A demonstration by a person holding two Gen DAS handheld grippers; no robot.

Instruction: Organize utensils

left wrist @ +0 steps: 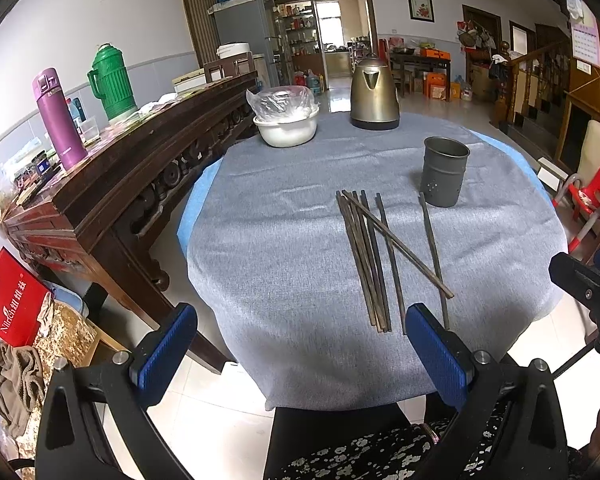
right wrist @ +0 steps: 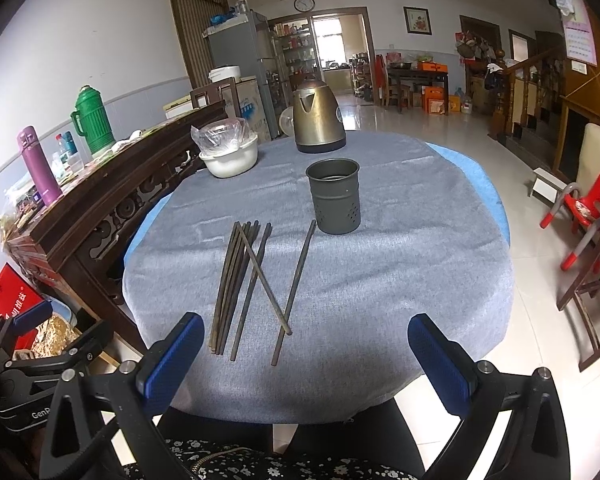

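both blue-padded grippers, left (left wrist: 300,354) and right (right wrist: 306,364), hung spread and empty at near edge; dark wooden chopsticks (right wrist: 244,284) lay loose beside perforated grey metal holder (right wrist: 334,196), awaiting loading.

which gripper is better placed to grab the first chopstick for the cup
Probably the right gripper: open, with the lone chopstick and holder cup almost straight ahead. The left gripper, also open, sees them off to its right.

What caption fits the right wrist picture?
Open right gripper hovers before loose chopsticks and an empty holder.
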